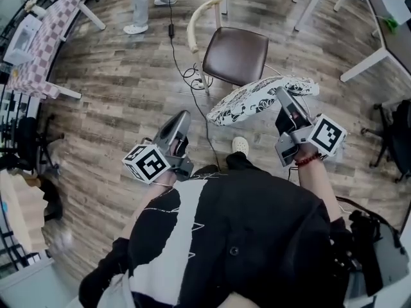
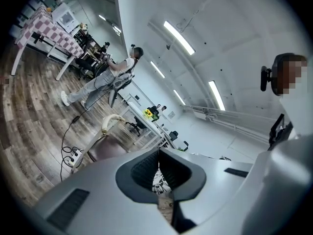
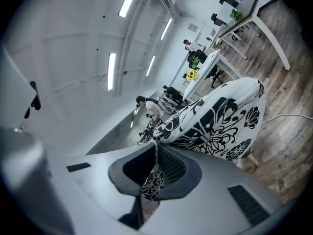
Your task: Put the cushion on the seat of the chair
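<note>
Only markings on view: black-and-white square codes on the two cubes, one on the left gripper (image 1: 183, 117) (image 2: 159, 153), one on the right gripper (image 1: 281, 95) (image 3: 157, 151). No words on them.

Right gripper: held out in front of the torso, pointing fwd and approx level, forearm stretched, red bead bracelet (image 1: 307, 161) at the wrist. Jaws closed on the near edge of the cushion (image 1: 257, 98) (image 3: 220, 121), white w/ black flower print; fabric is pinched btwn the pads and fans out up and to the right in the right gripper view.

Left gripper: lower left of the other, pointing fwd toward the chair (image 1: 234, 53) (image 2: 105, 148), tilted a little down. Jaws closed, tips meeting, nothing gripped. A strip of the flower print shows through the slit behind the tips, but in the head view this gripper sits just beside the cushion's low end, w/ a gap and a black cable (image 1: 174, 50) showing btwn them.

Cushion hangs in the air above the wood floor (image 1: 115, 95), just on the near side of the chair's brown seat, not on it. Seat is bare; cream curved backrest on its far-left side.
</note>
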The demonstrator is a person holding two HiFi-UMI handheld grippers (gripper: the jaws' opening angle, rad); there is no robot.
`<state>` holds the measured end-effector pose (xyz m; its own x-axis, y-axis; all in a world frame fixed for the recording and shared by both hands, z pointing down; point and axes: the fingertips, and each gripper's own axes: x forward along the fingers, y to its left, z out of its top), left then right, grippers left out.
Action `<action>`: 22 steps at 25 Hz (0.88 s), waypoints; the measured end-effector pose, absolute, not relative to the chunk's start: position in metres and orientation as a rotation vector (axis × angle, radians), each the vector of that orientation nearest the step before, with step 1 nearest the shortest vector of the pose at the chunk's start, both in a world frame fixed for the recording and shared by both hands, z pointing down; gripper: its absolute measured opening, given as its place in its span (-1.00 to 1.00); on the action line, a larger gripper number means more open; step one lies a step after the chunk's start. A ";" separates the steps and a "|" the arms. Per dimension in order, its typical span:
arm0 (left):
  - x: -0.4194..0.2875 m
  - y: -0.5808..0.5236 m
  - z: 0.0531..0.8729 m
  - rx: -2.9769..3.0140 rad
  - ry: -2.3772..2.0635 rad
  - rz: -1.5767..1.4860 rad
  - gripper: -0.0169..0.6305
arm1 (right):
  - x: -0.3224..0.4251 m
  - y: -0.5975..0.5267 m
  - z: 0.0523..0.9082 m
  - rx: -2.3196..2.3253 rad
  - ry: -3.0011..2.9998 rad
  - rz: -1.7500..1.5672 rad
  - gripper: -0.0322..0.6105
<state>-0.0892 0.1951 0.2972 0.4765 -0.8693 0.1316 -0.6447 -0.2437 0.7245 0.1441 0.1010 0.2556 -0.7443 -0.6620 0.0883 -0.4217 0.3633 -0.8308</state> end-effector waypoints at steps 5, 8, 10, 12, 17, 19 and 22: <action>-0.080 0.154 0.299 1.972 -1.271 -0.373 -0.90 | 0.150 0.051 0.250 -0.932 2.382 -1.307 -0.81; -0.072 0.122 0.305 1.949 -1.286 -0.383 -0.90 | 0.155 0.016 0.255 -0.915 2.383 -1.325 -0.81; -0.066 0.100 0.306 1.942 -1.288 -0.391 -0.90 | 0.158 -0.005 0.256 -0.904 2.389 -1.329 -0.81; -0.063 0.083 0.303 1.944 -1.290 -0.396 -0.90 | 0.159 -0.021 0.253 -0.895 2.392 -1.338 -0.81; -0.060 0.059 0.295 1.949 -1.311 -0.416 -0.90 | 0.154 -0.044 0.250 -0.872 2.421 -1.354 -0.81; -0.058 0.058 0.300 1.948 -1.321 -0.421 -0.90 | 0.154 -0.047 0.255 -0.865 2.434 -1.352 -0.81; -0.052 0.061 0.308 1.936 -1.326 -0.421 -0.90 | 0.156 -0.050 0.264 -0.870 2.432 -1.365 -0.81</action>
<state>-0.0516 0.0611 0.3080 0.4122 -0.9012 0.1342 -0.6584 -0.1928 0.7275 0.1560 -0.0497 0.2643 -0.8006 -0.5919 0.0932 -0.3877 0.3932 -0.8337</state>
